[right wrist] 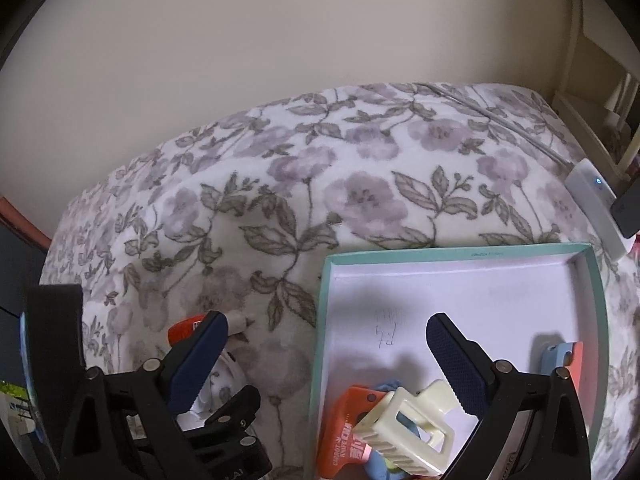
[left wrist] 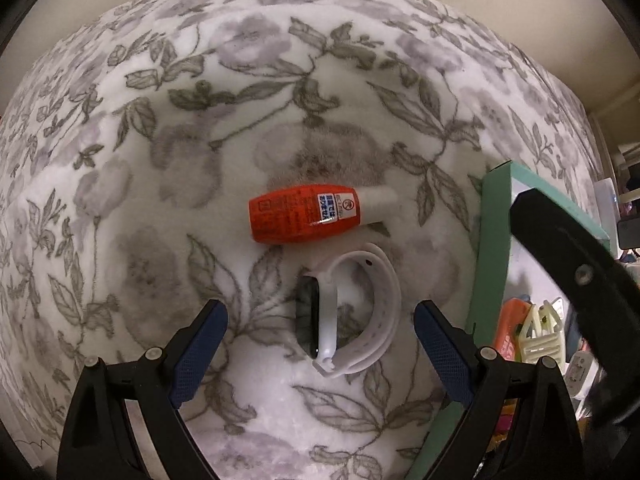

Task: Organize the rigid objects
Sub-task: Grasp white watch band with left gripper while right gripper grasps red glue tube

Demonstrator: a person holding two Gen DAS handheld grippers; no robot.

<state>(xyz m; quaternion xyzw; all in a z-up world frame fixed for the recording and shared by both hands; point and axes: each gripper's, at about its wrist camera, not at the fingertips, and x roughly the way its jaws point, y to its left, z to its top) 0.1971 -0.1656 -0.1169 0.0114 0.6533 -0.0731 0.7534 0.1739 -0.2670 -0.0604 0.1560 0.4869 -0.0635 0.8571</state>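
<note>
A white smartwatch [left wrist: 352, 312] with a dark face lies on the floral blanket [left wrist: 160, 160] between my left gripper's open fingers. My left gripper [left wrist: 320, 320] is open and empty around it. An orange bottle [left wrist: 304, 214] with a white cap lies just beyond the watch; its end shows in the right wrist view [right wrist: 184, 330]. A teal-rimmed box [right wrist: 460, 300] sits to the right, holding a cream hair clip [right wrist: 408, 428], an orange knife package [right wrist: 344, 428] and blue items. My right gripper [right wrist: 324, 344] is open and empty above the box's left edge.
The box's teal wall [left wrist: 492, 264] stands close to my left gripper's right finger. The other gripper's black body [left wrist: 580, 272] is above the box. A white device [right wrist: 600, 208] with a blue light lies beyond the box. A wall is behind the bed.
</note>
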